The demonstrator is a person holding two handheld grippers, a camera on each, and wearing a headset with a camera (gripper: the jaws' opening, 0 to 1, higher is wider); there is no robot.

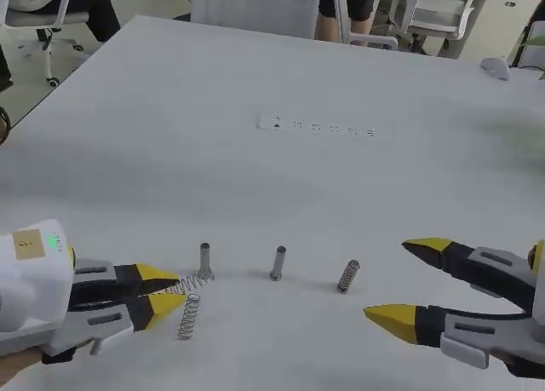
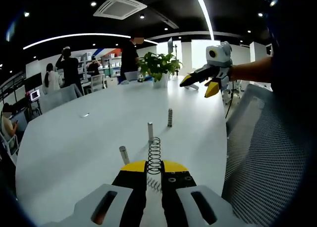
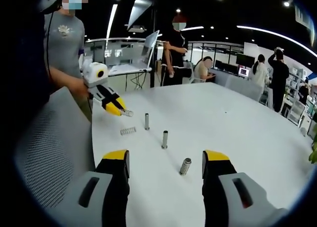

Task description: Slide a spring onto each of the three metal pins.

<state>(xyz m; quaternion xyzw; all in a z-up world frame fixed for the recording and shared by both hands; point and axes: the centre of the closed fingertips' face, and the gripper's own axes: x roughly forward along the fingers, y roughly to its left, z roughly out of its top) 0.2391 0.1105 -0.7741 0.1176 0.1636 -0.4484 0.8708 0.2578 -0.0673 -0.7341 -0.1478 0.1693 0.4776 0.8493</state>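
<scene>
Wide white table (image 1: 255, 76): left claw (image 1: 177, 290) grips a spring (image 1: 192, 281), right claw (image 1: 387, 278) gapes.

We lose the near end of the held spring (image 1: 191, 282) between the 2 closed jaws of the left gripper (image 1: 177, 289), whose body the head view's left edge cuts off. The right gripper (image 1: 386, 278) runs off the right edge. We cannot tell whether a pin stands inside the upright spring (image 1: 347, 276). The printed marks (image 1: 317, 126) on the table are too small to read.
</scene>
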